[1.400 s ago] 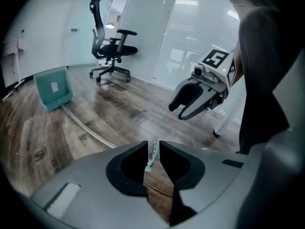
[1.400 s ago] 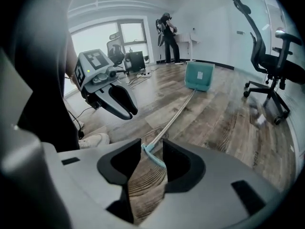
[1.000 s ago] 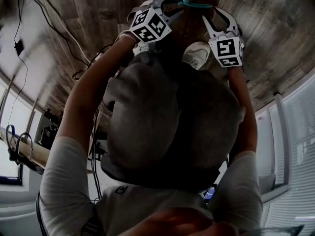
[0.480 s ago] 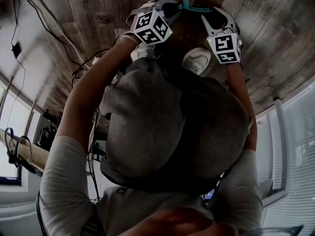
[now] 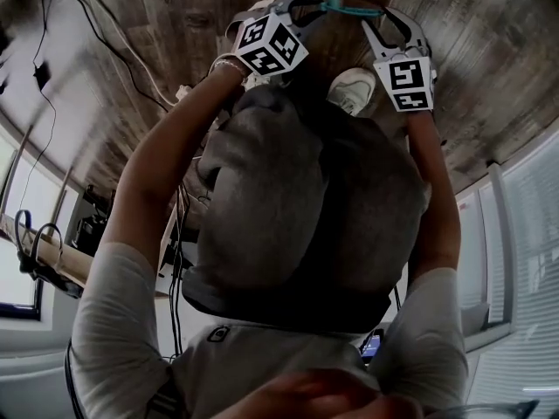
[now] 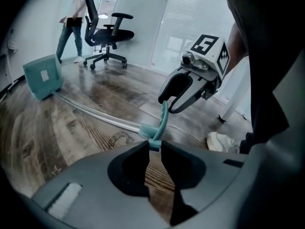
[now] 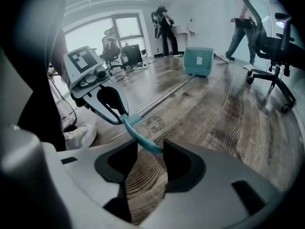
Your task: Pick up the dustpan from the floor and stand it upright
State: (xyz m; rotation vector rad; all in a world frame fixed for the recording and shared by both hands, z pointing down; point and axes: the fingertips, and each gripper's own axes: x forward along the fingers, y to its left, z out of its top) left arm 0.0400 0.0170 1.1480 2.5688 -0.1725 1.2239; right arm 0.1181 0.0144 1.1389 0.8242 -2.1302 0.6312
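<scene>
The teal plastic dustpan [image 6: 43,78] sits on the brown wood-plank floor [image 7: 228,113], well away from the person. Its long silver metal pole [image 6: 95,114] runs back to a curved teal grip [image 6: 163,118]. The left gripper [image 6: 153,146], whose jaws have just been closing, pinches one end of the grip. The right gripper [image 7: 150,144], whose jaws have just been opening and stand wide apart, has the other end between them, against one jaw only. A black wheeled office chair [image 6: 107,32] stands beyond the pan.
</scene>
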